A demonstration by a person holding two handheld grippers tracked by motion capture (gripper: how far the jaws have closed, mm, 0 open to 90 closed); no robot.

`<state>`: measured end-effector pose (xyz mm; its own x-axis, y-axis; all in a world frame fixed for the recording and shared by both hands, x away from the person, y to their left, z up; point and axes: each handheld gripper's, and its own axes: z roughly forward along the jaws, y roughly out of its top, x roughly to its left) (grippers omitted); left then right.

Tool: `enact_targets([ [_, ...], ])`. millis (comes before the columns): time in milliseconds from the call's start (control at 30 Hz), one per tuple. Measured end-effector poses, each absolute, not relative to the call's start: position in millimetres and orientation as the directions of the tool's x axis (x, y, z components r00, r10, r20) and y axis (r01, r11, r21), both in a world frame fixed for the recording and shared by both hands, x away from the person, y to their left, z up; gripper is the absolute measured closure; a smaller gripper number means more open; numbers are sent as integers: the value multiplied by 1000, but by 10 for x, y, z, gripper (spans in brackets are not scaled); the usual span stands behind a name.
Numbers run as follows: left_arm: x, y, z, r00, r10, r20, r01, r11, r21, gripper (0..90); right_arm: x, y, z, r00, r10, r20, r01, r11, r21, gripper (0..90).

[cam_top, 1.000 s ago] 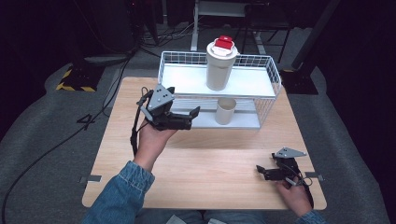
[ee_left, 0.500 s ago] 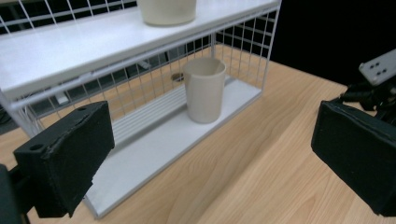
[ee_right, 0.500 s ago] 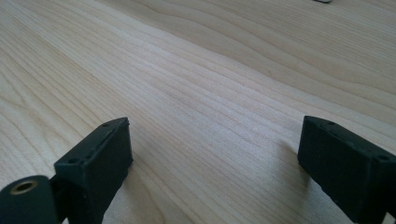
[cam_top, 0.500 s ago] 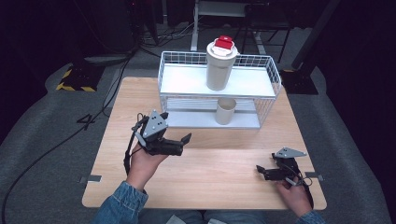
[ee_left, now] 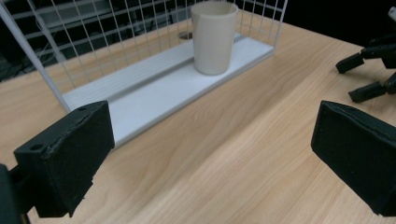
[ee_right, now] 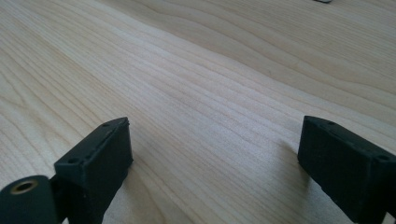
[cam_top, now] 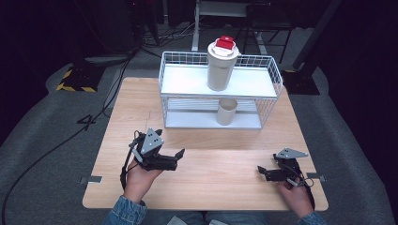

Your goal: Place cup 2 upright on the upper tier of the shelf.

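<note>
While both grippers, left (cam_top: pixel 177 158) and right (cam_top: pixel 261 172), gape empty, we line up squarely on the far cup (ee_left: pixel 213 36).

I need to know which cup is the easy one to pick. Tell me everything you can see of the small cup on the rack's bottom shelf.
The small cup is plain beige with a matte look, maybe paper or plastic, tapering slightly toward its base. It stands upright, mouth up, on the white lower shelf of the wire rack, near the shelf's front edge. Only the shelf touches it. No lid is on it, and its inside is hidden.
</note>
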<state>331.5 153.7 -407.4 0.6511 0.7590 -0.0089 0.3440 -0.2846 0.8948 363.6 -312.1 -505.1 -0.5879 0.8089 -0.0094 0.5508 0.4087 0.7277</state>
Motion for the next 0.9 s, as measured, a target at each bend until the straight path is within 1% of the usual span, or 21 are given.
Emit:
enact_targets([
  [100,3328,1560,-4214,653,757,-17,385,-313,868,3,3636,-3121,-5051,-588,809,-9,551,409,728,103],
  [467,3263,1630,-4715,642,766,-12,471,-382,795,4,3636,-3122,-5051,-588,809,-9,551,408,728,103],
  [633,3268,1639,-4873,640,768,-14,498,-402,768,17,3636,-3122,-5051,-588,809,-9,551,409,728,103],
  [733,3311,1661,-4962,638,770,-22,532,-420,735,18,3636,-3122,-5051,-588,809,-9,551,409,728,103],
  [767,3340,1664,-5002,634,773,-11,559,-448,698,17,3636,-3122,-5051,-588,809,-9,551,409,728,103],
  [800,3340,1664,-5002,634,773,-11,559,-448,698,16,3636,-3122,-5051,-588,809,-9,551,409,728,103],
  [833,3360,1663,-5036,637,771,-5,576,-472,668,12,3636,-3122,-5051,-588,809,-9,551,409,728,103],
  [900,3364,1662,-5049,633,774,-15,588,-468,660,1,3636,-3122,-5051,-588,809,-9,551,409,728,103],
])
